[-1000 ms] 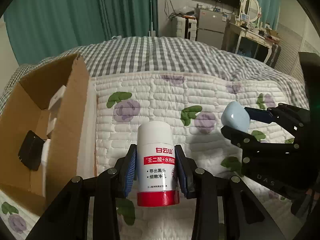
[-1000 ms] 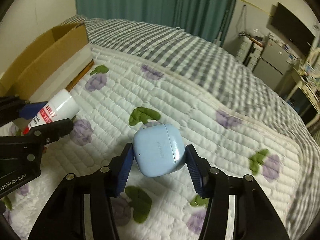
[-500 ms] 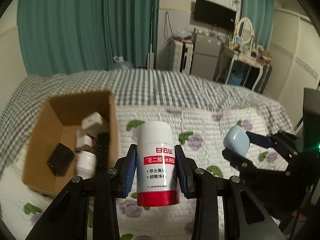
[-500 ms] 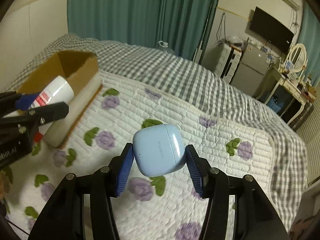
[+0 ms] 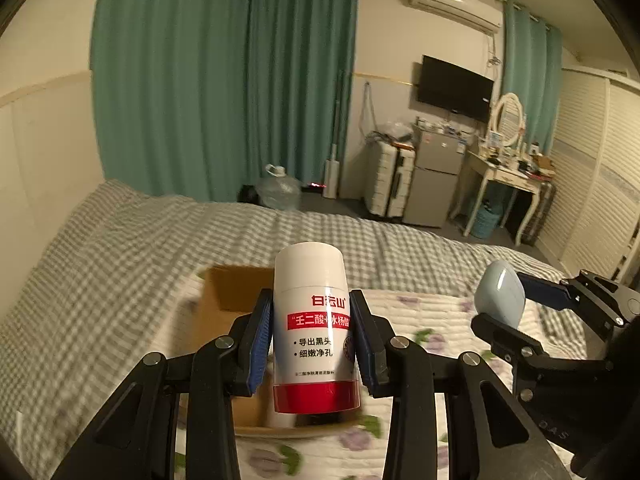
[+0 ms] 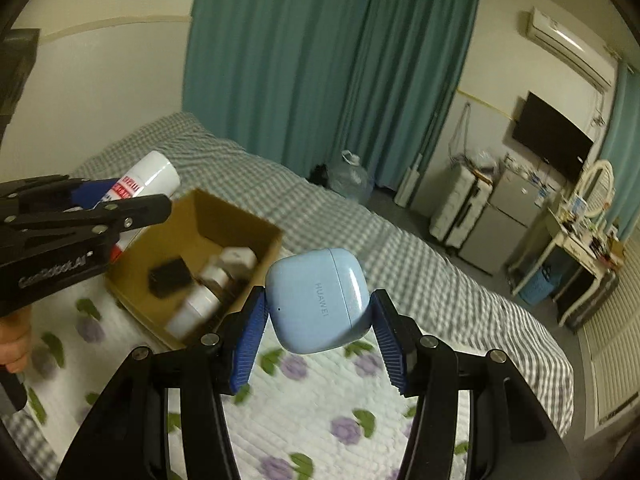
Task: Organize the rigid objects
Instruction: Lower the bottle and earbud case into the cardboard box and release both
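Observation:
My left gripper (image 5: pixel 312 344) is shut on a white bottle with a red band and Chinese print (image 5: pixel 314 332), held upright high above the bed. It also shows in the right wrist view (image 6: pixel 146 182). My right gripper (image 6: pixel 318 320) is shut on a light blue earbud case (image 6: pixel 316 300), also held high; the case shows in the left wrist view (image 5: pixel 500 300). An open cardboard box (image 6: pixel 236 216) lies on the quilt below, to the left of the case, holding a black item (image 6: pixel 168 278) and white containers (image 6: pixel 200 300).
The bed has a white flower-print quilt (image 6: pixel 320 400) over a grey checked cover (image 5: pixel 100 260). Teal curtains (image 5: pixel 224 80), a water jug (image 5: pixel 278 192), a suitcase, a small fridge (image 5: pixel 432 180) and a dressing table (image 5: pixel 508 184) stand beyond the bed.
Both grippers have risen well above the bed with their objects still held. The box and quilt now look smaller and lie farther below.

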Tool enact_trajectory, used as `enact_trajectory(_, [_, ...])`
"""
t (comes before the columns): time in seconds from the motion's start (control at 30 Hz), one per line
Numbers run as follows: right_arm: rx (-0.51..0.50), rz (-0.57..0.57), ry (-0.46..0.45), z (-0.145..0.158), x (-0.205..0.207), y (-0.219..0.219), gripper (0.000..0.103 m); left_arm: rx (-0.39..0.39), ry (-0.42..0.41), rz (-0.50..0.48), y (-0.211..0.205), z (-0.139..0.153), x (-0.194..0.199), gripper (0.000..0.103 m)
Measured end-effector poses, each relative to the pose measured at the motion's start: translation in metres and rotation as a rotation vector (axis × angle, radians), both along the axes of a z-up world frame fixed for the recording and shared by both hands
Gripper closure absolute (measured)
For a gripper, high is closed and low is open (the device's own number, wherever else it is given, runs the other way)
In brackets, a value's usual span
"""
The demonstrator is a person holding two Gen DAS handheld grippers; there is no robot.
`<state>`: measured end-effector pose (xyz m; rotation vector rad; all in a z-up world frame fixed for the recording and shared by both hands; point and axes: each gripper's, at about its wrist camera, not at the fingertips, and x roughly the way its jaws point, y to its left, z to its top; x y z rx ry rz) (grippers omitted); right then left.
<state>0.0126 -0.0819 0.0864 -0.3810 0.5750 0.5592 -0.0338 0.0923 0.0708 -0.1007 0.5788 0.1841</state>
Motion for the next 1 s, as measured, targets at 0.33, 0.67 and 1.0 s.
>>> enact_trajectory(0.33, [0.051,0.081,0.037,-0.002,0.015,0.082,0.051,0.043,0.082,0.011,0.06,-0.024,0.024,0.066])
enact_trajectory(0.67, [0.08,0.07,0.134,-0.041,0.068,0.126,0.051,0.041,0.195,-0.021,0.08,-0.084,0.066,0.066])
enact_trajectory(1.0, [0.058,0.056,0.243,-0.089,0.127,0.161,0.051,0.014,0.265,-0.053,0.089,-0.124,0.106,0.066])
